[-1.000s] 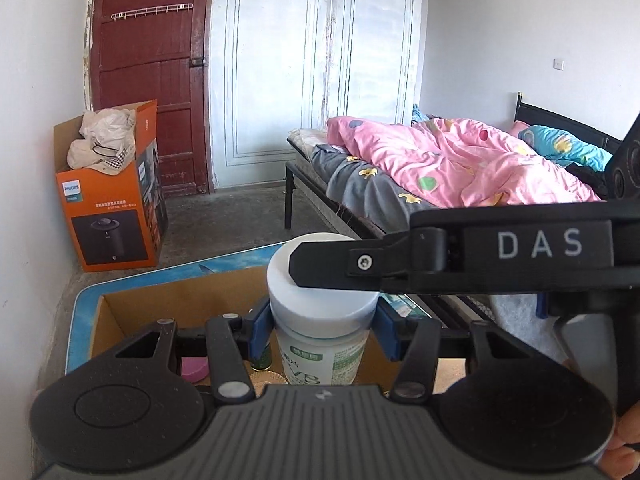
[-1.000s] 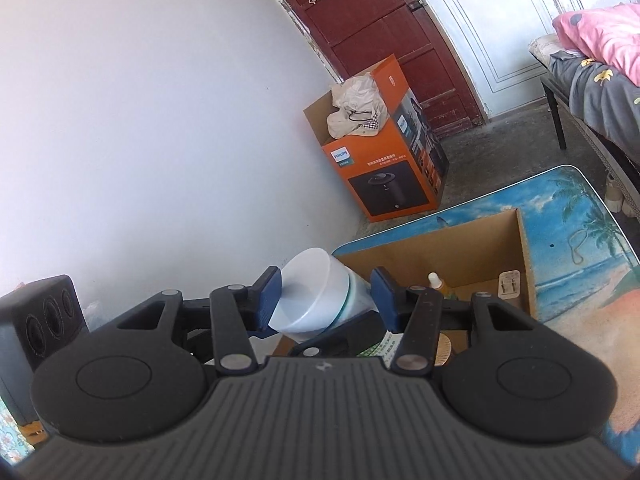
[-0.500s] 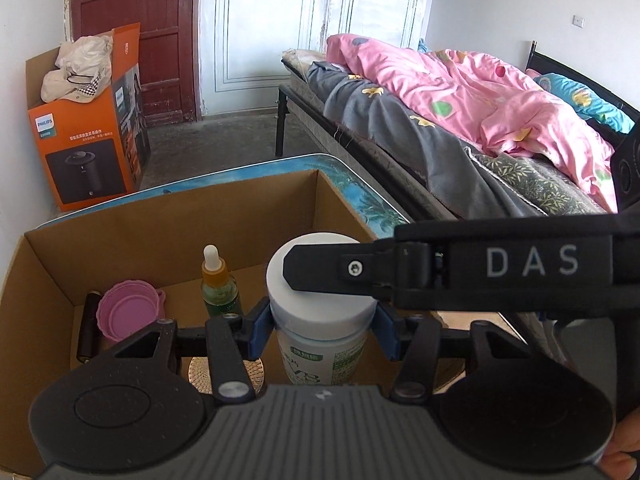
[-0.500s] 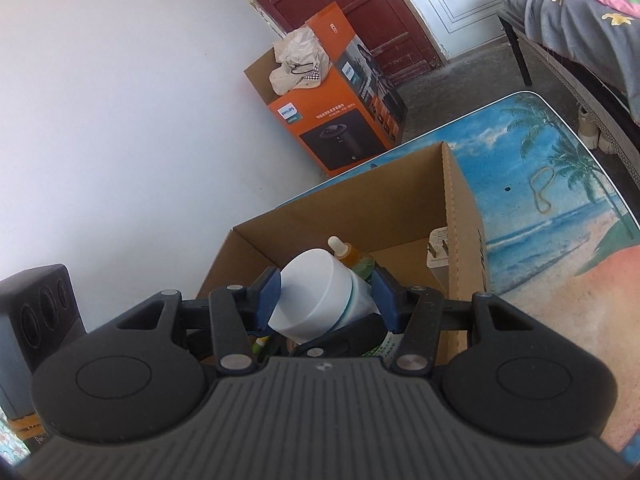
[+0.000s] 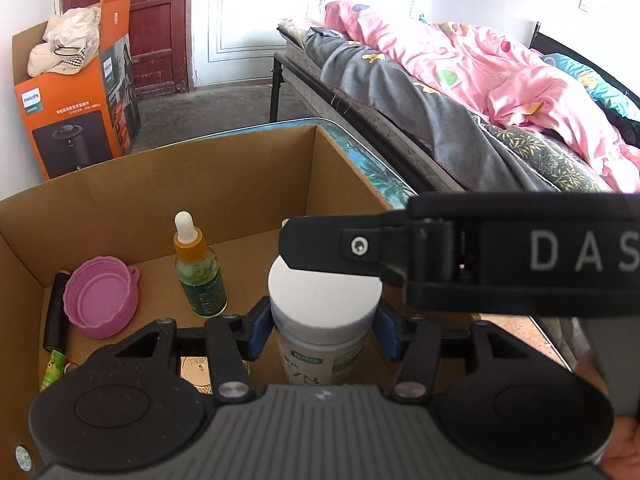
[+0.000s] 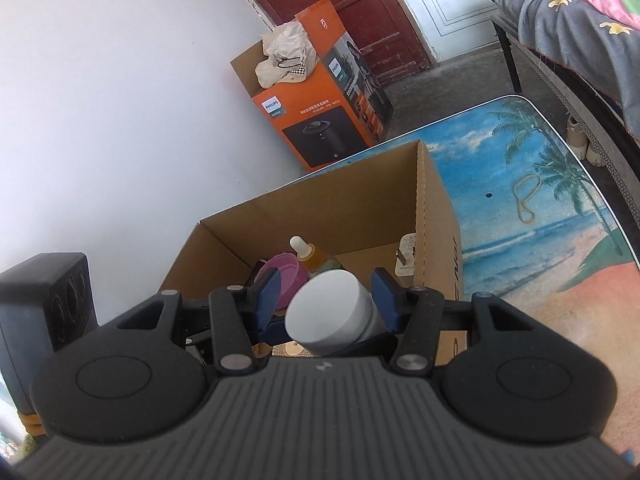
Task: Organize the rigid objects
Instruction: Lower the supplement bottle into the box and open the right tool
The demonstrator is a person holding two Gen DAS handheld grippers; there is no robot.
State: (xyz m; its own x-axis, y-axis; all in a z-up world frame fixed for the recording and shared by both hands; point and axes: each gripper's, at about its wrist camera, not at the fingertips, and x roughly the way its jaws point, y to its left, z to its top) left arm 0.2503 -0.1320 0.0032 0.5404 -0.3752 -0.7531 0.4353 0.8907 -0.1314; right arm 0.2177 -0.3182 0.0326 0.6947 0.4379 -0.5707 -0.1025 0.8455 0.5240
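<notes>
A white-capped jar (image 5: 324, 300) with a green-printed label stands upright between the blue pads of my left gripper (image 5: 322, 332), which is shut on it just under the cap. It hangs inside the open cardboard box (image 5: 160, 184). My right gripper (image 6: 326, 300) is half open. One of its black fingers (image 5: 400, 248) reaches in from the right just over the cap. In the right wrist view the jar (image 6: 328, 316) shows between the blue pads but beyond them, and I see no pad pressing on it.
In the box are a dropper bottle (image 5: 200, 276), a pink ribbed lid (image 5: 100, 300), a black cylinder (image 5: 54, 312) and a white plug (image 6: 406, 256). The box sits on a beach-print table (image 6: 540, 220) with a rubber band (image 6: 528, 198). A bed (image 5: 460, 80) stands to the right, an orange carton (image 6: 320, 120) beyond the table, and a black speaker (image 6: 52, 300) to the left.
Both grippers have sunk and tipped downward together. The jar has gone from above the box rim to down inside the box, and the box floor and its contents have come into view.
</notes>
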